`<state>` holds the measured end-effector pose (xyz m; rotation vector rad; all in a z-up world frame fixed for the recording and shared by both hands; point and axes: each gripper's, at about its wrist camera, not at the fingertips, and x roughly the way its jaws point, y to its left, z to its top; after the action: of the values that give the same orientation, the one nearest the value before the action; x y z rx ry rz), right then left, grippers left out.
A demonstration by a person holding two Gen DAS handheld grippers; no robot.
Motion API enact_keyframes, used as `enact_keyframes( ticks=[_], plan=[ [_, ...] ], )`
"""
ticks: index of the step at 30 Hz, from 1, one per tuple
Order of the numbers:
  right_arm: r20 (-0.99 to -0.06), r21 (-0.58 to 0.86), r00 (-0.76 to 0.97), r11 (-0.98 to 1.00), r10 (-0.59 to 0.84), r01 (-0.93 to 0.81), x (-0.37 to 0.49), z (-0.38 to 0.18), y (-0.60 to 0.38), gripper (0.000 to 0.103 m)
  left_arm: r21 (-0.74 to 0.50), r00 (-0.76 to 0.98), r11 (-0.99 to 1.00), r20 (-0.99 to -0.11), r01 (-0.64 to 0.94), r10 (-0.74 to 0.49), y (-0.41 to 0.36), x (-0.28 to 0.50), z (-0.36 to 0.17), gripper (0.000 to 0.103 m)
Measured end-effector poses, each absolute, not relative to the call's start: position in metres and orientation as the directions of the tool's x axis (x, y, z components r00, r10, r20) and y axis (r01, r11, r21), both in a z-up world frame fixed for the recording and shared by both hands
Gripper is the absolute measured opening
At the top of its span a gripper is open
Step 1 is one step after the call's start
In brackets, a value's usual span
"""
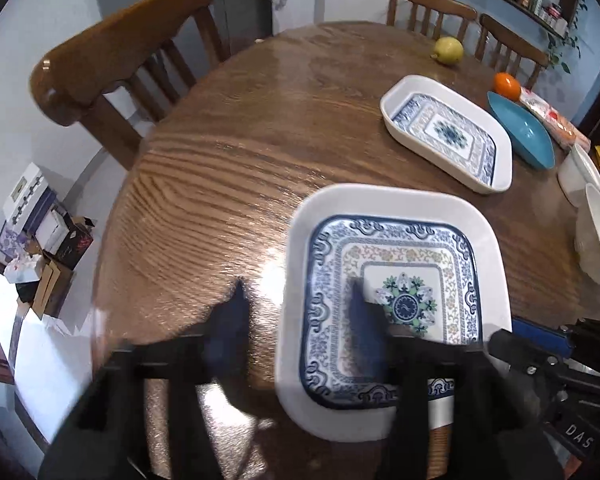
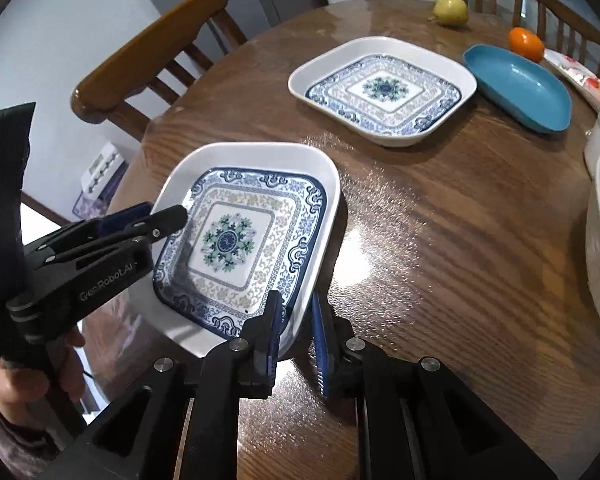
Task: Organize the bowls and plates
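Near plate (image 2: 256,240): on table (image 2: 440,280) edge. Right gripper (image 2: 296,320): clamped on its near rim. Left gripper (image 1: 300,308): fingers apart, straddling its left rim. Second plate (image 2: 384,88), blue dish (image 2: 520,88): farther back.

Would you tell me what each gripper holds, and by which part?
Both hold the near patterned plate: the left gripper straddles its left rim, and the right gripper straddles its near right edge.
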<state>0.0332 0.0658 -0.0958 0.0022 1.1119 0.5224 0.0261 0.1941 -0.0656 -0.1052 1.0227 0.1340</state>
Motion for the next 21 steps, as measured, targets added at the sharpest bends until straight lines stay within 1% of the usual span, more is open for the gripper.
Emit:
enact_keyframes(
  ticks=[1,4,5,7,9,10,11,12,15,16,17,21],
  plan=[
    [-0.849,0.258,0.341,0.880,0.403,-0.398,0.032,-0.093,0.063,0.015,-0.033,0.533,0.984,-0.844,-0.173,0.066,0.197,0.022,-0.060,0.075],
    [-0.841,0.262,0.360,0.887,0.404,-0.381,0.030,-0.085,0.049,0.016,-0.051,0.552,0.982,-0.831,-0.183,0.060,0.199,0.019,-0.050,0.077],
    [-0.839,0.267,0.365,0.889,0.405,-0.372,0.030,-0.082,0.044,0.017,-0.059,0.557,0.981,-0.829,-0.186,0.055,0.199,0.018,-0.047,0.079],
    [-0.833,0.283,0.372,0.893,0.409,-0.349,0.031,-0.078,0.034,0.025,-0.071,0.567,0.980,-0.822,-0.187,0.049,0.198,0.016,-0.041,0.082],
    [-0.821,0.297,0.391,0.896,0.416,-0.329,0.030,-0.073,0.024,0.042,-0.083,0.573,0.979,-0.819,-0.184,0.039,0.194,0.015,-0.038,0.087],
    [-0.815,0.300,0.405,0.899,0.416,-0.320,0.029,-0.070,0.021,0.046,-0.092,0.574,0.979,-0.818,-0.181,0.029,0.191,0.014,-0.037,0.091],
    [-0.808,0.301,0.418,0.901,0.415,-0.312,0.028,-0.066,0.015,0.052,-0.097,0.574,0.979,-0.818,-0.178,0.024,0.188,0.015,-0.036,0.092],
    [-0.802,0.304,0.431,0.903,0.415,-0.304,0.026,-0.063,0.008,0.055,-0.101,0.574,0.980,-0.819,-0.173,0.017,0.186,0.015,-0.036,0.093],
    [-0.779,0.329,0.461,0.902,0.426,-0.279,0.023,-0.053,-0.007,0.059,-0.115,0.577,0.983,-0.816,-0.143,-0.012,0.177,0.016,-0.031,0.096],
    [-0.770,0.335,0.473,0.903,0.427,-0.269,0.021,-0.049,-0.014,0.059,-0.120,0.583,0.984,-0.812,-0.128,-0.023,0.172,0.017,-0.028,0.100],
    [-0.764,0.339,0.485,0.904,0.426,-0.260,0.018,-0.045,-0.022,0.060,-0.125,0.591,0.985,-0.806,-0.117,-0.032,0.169,0.017,-0.025,0.102],
    [-0.745,0.353,0.523,0.910,0.413,-0.216,0.010,-0.035,-0.043,0.063,-0.135,0.602,0.990,-0.794,-0.050,-0.078,0.153,0.022,-0.012,0.102]
  ],
)
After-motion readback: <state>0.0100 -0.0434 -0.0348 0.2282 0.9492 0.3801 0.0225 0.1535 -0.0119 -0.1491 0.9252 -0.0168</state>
